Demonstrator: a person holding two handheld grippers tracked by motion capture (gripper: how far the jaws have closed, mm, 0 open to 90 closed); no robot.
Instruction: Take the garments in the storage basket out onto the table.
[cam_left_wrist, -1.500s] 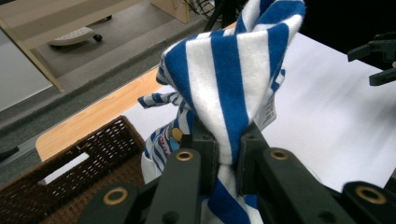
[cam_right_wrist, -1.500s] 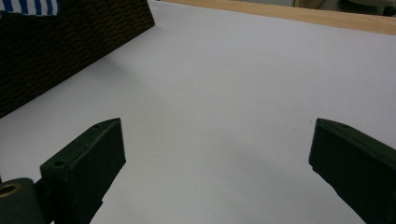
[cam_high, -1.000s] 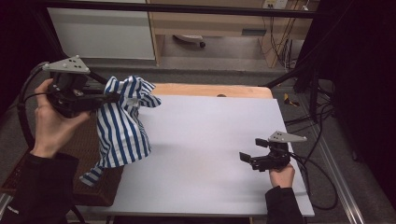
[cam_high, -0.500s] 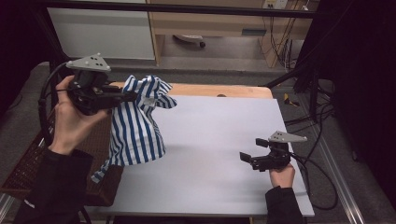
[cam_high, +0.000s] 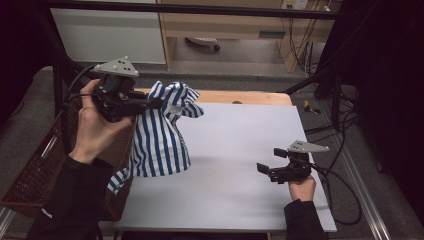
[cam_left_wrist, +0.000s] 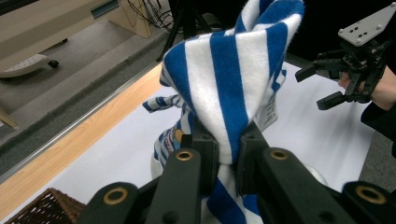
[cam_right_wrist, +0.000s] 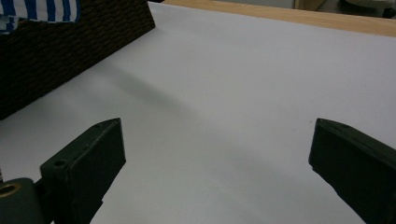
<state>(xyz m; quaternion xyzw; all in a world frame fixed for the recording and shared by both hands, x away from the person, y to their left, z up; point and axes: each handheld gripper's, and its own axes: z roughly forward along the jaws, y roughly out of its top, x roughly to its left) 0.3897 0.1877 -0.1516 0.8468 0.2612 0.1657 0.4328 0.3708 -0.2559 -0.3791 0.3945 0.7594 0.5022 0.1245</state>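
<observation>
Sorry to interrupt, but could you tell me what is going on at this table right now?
A person is working with two handheld grippers. The left gripper is shut on a blue-and-white striped cloth and holds it up off the white table, beside a wicker basket at the table's left edge. The right gripper rests low near the table's right side, jaws wide open and holding nothing.

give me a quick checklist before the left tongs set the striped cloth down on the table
1. Left tongs hold the blue and white striped cloth: ok, jaws shut on a bunched fold.
2. Cloth clear of the wicker basket: not ok, its lower corner hangs at the basket's edge.
3. White table top free for landing: ok, bare where it shows.
4. Right tongs ready to help: ok, jaws wide open, low over the table.
5. Right tongs out of the cloth's path: ok, well apart.
6. Cloth untangled: cannot tell, it hangs bunched.
</observation>
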